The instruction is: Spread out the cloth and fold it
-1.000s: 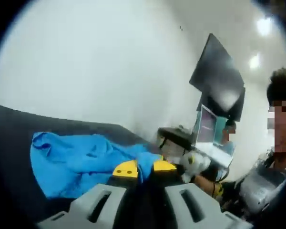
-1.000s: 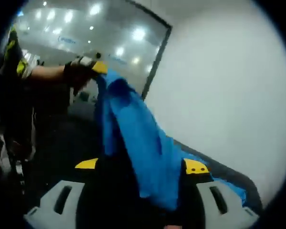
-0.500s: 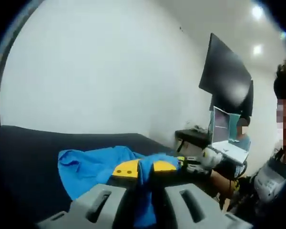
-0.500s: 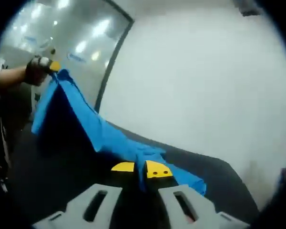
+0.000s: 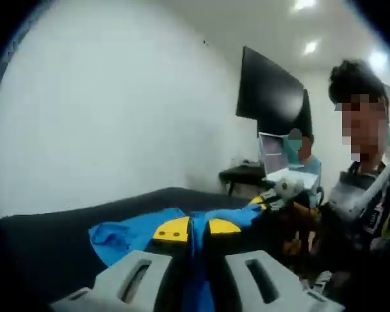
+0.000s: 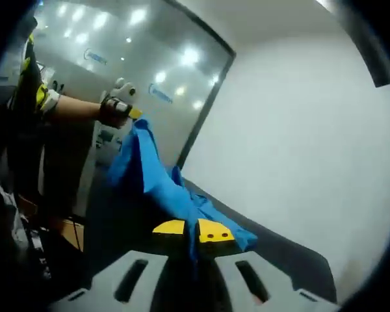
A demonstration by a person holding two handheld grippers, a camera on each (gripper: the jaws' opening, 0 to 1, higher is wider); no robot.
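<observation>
L gripper & R gripper, jaws both pinched tight on blue cloth, are holding it stretched above the dark table, apparently to spread it w/o bunching.

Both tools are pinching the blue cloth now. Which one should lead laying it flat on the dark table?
Probably the right tool: it is shut on the cloth low near the dark table, while the left tool, also shut, holds its end high.
</observation>
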